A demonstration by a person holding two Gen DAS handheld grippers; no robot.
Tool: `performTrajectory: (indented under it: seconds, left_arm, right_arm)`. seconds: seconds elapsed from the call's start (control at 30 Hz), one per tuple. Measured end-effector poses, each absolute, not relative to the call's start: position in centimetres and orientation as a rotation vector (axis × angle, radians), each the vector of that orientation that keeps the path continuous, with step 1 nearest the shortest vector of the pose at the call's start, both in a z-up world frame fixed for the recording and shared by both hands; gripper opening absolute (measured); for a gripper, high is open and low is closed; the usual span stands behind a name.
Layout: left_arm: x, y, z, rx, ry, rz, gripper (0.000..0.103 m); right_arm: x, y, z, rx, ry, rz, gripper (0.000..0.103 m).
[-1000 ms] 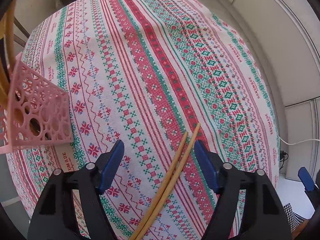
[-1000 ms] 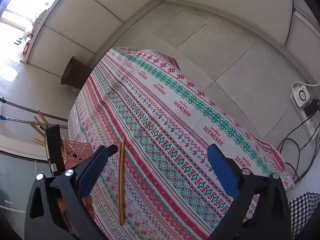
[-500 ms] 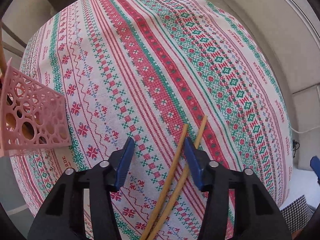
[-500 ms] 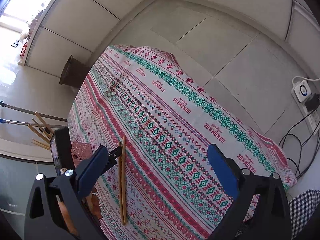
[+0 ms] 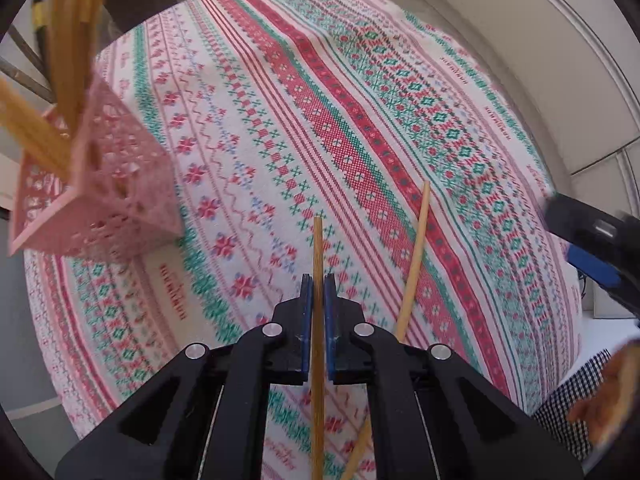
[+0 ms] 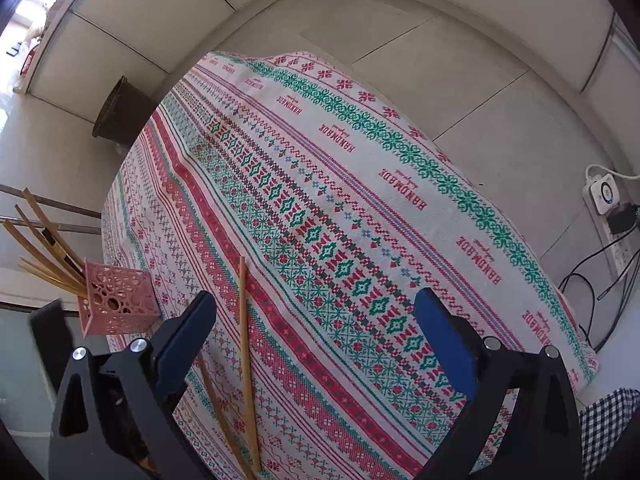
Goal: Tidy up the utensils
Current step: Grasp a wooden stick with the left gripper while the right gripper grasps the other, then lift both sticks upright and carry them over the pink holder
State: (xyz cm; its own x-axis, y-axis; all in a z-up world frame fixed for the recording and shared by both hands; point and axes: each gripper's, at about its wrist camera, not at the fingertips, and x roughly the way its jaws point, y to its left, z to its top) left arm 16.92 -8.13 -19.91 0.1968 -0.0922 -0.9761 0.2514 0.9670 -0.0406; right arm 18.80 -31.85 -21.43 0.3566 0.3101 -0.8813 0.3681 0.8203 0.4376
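Note:
My left gripper (image 5: 319, 280) is shut on a wooden chopstick (image 5: 318, 248) that sticks forward between its blue pads. A second chopstick (image 5: 416, 252) lies on the patterned tablecloth just to its right; it also shows in the right wrist view (image 6: 246, 340). A pink perforated holder (image 5: 100, 184) with several chopsticks standing in it sits at the left; the right wrist view shows the holder (image 6: 116, 302) too. My right gripper (image 6: 316, 328) is open and empty above the cloth. The held chopstick (image 6: 216, 400) shows partly behind its left finger.
The table (image 6: 360, 200) carries a red, green and white cloth. A dark bin (image 6: 120, 112) stands on the floor beyond the far edge. A power strip with cables (image 6: 604, 200) lies on the floor at the right.
My left gripper has closed on one chopstick and turned it away from the other. The holder now appears closer. My right gripper stays open.

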Motion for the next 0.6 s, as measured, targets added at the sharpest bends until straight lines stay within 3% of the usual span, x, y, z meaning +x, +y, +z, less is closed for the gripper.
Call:
performTrajectory:
  seconds: [0.23,0.47,0.57,0.6]
  left_arm:
    - [13.7,-5.3,-14.2,0.142,1.235,-0.215,0.005]
    - [11.9,-2.3,-8.8,0.156,1.081,-0.126,0.005]
    - [11.4,-1.0,-7.5,0.134,1.041,-0.110,0.005]
    - [11.4,-0.5,-7.1,0.127,1.030,-0.108,0.005]
  right_arm:
    - [21.4,-26.7,-22.6,0.406,1.235,-0.085,0.096]
    - [22.7,-23.4,-24.9,0.393,1.338,-0.020,0.097]
    - [22.5,-22.3,-25.1,0.352,1.320,-0.025,0.091]
    - [22.4,-21.9,-25.0,0.332,1.311,-0.030,0.080]
